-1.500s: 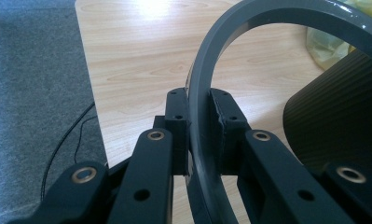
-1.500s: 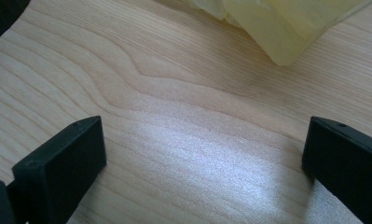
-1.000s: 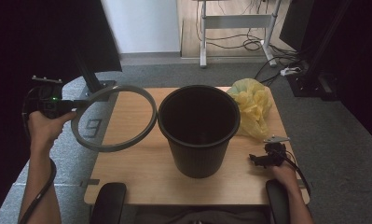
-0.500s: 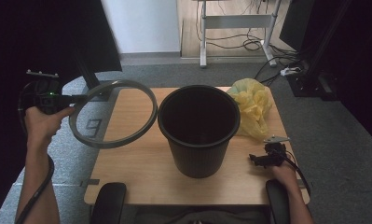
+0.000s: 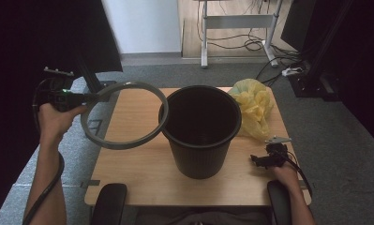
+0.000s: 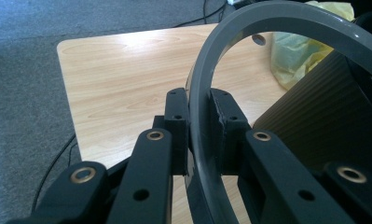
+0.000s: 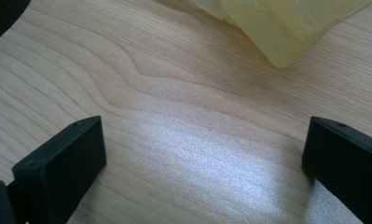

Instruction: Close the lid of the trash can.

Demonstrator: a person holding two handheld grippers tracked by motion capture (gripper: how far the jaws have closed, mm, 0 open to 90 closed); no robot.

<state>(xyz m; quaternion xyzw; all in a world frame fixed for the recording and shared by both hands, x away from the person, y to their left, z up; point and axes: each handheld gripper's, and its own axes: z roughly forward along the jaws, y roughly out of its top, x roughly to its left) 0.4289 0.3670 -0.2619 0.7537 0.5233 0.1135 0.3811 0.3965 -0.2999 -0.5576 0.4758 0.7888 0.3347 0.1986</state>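
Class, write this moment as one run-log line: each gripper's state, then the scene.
left gripper: shut on grey ring | right gripper: open, over table | black bin upright | yellow bag behind

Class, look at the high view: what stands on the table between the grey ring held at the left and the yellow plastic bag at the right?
In the high view, the black bin stands between the grey ring and the yellow bag.
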